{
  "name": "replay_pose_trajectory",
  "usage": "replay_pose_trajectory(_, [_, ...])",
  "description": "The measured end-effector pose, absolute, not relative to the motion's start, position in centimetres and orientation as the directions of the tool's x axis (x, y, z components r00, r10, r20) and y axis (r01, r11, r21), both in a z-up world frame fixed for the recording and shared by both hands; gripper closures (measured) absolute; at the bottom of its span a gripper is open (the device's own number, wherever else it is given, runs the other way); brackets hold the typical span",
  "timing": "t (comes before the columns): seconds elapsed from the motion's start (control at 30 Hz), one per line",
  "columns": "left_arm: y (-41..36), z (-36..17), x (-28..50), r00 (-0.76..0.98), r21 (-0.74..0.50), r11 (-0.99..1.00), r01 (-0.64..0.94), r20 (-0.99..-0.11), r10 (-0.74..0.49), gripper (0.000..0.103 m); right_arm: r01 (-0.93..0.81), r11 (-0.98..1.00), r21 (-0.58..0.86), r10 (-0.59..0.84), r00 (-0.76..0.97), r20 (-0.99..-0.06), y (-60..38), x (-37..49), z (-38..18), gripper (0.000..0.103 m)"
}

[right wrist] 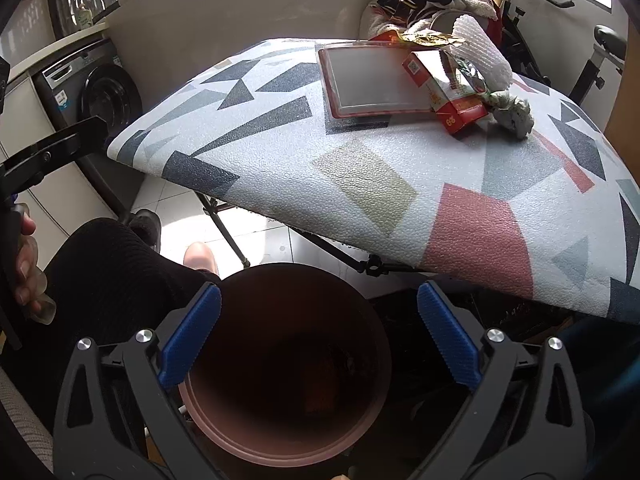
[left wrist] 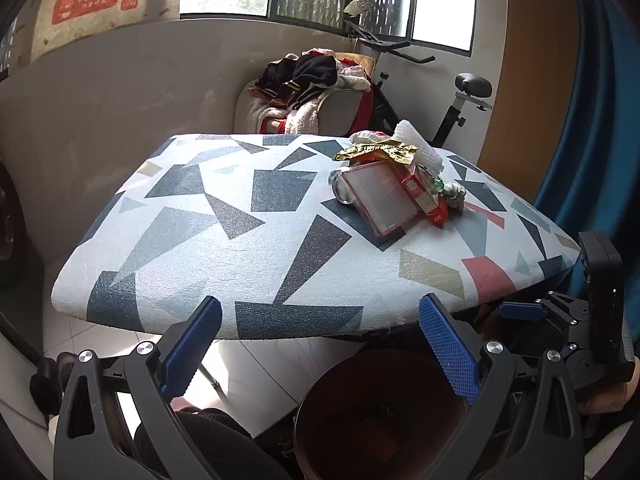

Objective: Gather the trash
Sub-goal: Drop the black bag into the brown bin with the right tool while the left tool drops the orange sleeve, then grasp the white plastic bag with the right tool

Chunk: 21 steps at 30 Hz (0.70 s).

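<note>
trash (right wrist: 424, 76) is lying heaped at the far side of the patterned table (right wrist: 360, 184). i am holding the right gripper (right wrist: 320, 336) over the brown bin (right wrist: 288, 432), jaws spread wide and empty; my left gripper (left wrist: 320, 344) is likewise gaping, gripping nothing.

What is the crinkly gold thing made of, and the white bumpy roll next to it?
The crumpled gold wrapper looks like shiny foil, since it glints and holds sharp creases. The white ribbed roll seems to be soft, matte packing foam, though that is a guess.
</note>
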<state>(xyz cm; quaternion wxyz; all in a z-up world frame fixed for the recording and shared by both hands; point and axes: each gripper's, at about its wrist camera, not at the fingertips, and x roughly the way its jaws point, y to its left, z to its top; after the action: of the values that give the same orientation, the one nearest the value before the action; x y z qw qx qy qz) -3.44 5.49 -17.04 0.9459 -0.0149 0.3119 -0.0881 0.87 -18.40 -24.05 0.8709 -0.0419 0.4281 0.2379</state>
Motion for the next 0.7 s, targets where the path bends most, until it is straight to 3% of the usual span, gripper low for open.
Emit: replay_pose_trajectory(0.7, [6.2,-16.5,-0.4,0.79,-0.138,0.983,0.121,-0.587,-0.179,0.007,-0.207,0.975,0.084,0.207,0.696,-0.687,-28.4,9.9,-19.0,0.006])
